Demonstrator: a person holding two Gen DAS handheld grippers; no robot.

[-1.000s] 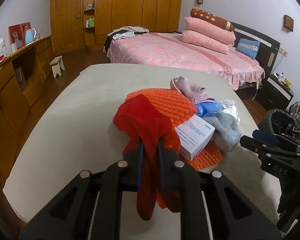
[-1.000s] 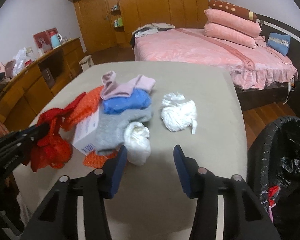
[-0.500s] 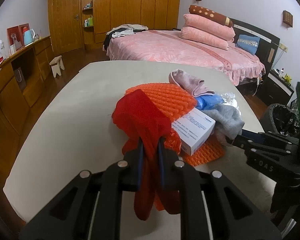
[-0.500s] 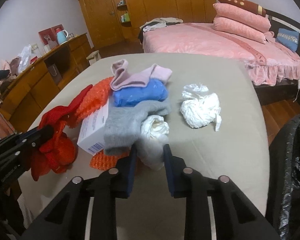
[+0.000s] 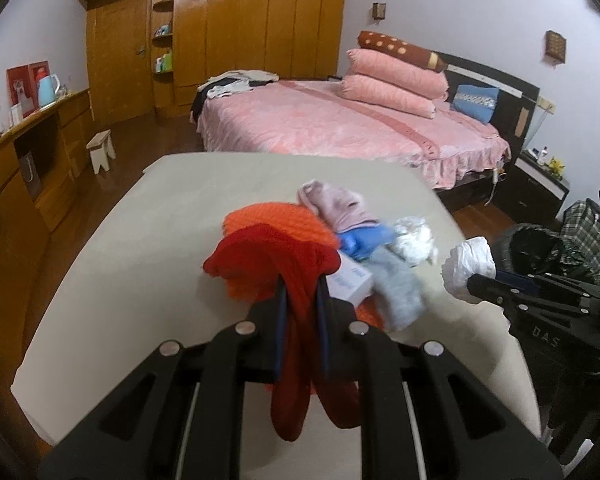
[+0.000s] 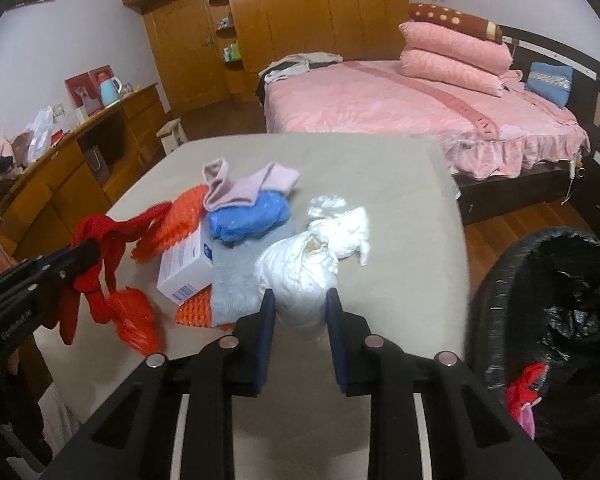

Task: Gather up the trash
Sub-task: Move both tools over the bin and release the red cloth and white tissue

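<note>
My left gripper (image 5: 300,304) is shut on a red plastic bag (image 5: 272,256) and holds it above the grey table (image 5: 148,248); the bag (image 6: 100,264) hangs from it in the right wrist view. My right gripper (image 6: 300,312) is shut on a white crumpled wad (image 6: 296,276), lifted off the table; the wad (image 5: 468,266) also shows in the left wrist view. A second white wad (image 6: 342,228), a blue bag (image 6: 252,216), a white box (image 6: 186,264), grey cloth (image 6: 234,280), pink cloth (image 6: 240,186) and orange mesh (image 6: 180,216) lie on the table.
A bin lined with a black bag (image 6: 560,304) stands right of the table, with red and pink scraps inside. A pink bed (image 5: 340,124) lies beyond. A wooden sideboard (image 5: 28,160) runs along the left and a small stool (image 5: 102,154) stands on the floor.
My right gripper closed on the white wad and lifted it off the table, toward the right. My left gripper rose a little with the red bag.
</note>
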